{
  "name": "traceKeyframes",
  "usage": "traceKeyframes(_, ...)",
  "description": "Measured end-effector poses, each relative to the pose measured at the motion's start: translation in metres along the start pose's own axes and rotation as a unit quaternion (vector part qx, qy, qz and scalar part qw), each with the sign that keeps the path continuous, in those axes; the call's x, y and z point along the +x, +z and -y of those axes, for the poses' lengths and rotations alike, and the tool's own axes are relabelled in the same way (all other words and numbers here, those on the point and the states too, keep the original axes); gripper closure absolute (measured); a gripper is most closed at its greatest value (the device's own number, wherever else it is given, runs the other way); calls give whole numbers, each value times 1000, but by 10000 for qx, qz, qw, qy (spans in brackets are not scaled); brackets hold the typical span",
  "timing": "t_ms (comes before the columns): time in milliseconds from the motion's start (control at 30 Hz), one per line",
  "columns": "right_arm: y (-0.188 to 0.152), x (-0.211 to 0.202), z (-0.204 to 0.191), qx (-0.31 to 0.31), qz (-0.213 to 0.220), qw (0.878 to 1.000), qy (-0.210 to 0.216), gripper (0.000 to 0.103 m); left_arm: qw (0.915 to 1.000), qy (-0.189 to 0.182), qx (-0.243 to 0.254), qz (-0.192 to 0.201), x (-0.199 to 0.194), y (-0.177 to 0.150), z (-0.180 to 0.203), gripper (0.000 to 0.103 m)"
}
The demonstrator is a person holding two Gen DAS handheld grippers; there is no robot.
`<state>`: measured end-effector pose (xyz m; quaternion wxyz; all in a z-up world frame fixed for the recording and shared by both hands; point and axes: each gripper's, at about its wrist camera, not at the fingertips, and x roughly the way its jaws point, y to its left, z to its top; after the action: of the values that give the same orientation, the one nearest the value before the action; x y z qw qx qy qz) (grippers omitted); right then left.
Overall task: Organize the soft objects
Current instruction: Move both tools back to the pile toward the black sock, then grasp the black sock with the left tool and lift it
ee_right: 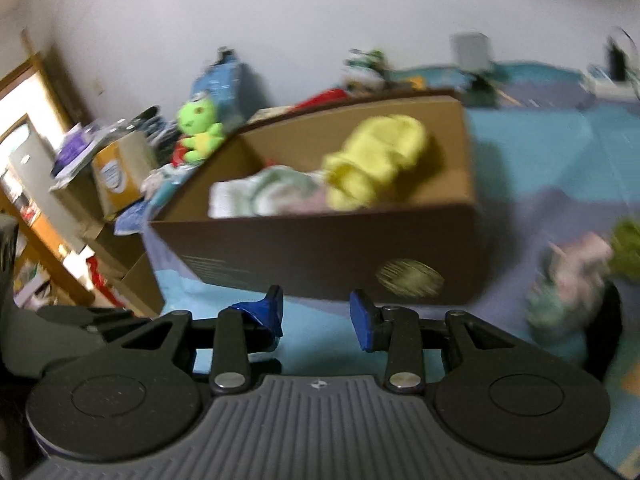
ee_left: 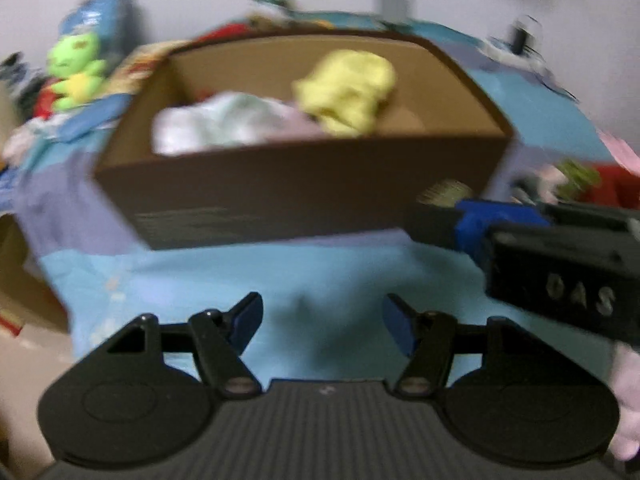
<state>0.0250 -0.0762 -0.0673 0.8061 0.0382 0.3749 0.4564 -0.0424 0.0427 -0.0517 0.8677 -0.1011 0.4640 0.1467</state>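
A brown cardboard box (ee_left: 280, 196) stands on the blue and purple bed cover; it also shows in the right wrist view (ee_right: 320, 256). In it lie a yellow soft item (ee_left: 348, 92) (ee_right: 376, 164) and a white-green cloth (ee_left: 224, 124) (ee_right: 268, 192). My left gripper (ee_left: 322, 324) is open and empty, in front of the box above the cover. My right gripper (ee_right: 316, 316) is open and empty, near the box's front wall; its body shows at the right of the left wrist view (ee_left: 560, 264). A pink-green soft toy (ee_right: 576, 280) lies right of the box.
A green plush frog (ee_left: 76, 68) (ee_right: 200, 128) sits behind the box on the left among clutter. Cardboard boxes (ee_right: 120, 172) and a wooden shelf (ee_right: 36, 216) stand left of the bed. A white wall is behind. Both views are blurred.
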Motion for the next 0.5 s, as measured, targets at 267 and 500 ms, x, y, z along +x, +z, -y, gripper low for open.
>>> traceKeyframes(267,-23,-36,69,497,234,9968,-589,84,9922,-951,740,313,28,9,74,40)
traceKeyframes(500,-39,-66,127,814,364,9882,-1247,84,9766,-1829,1064,397,49,14,129,41)
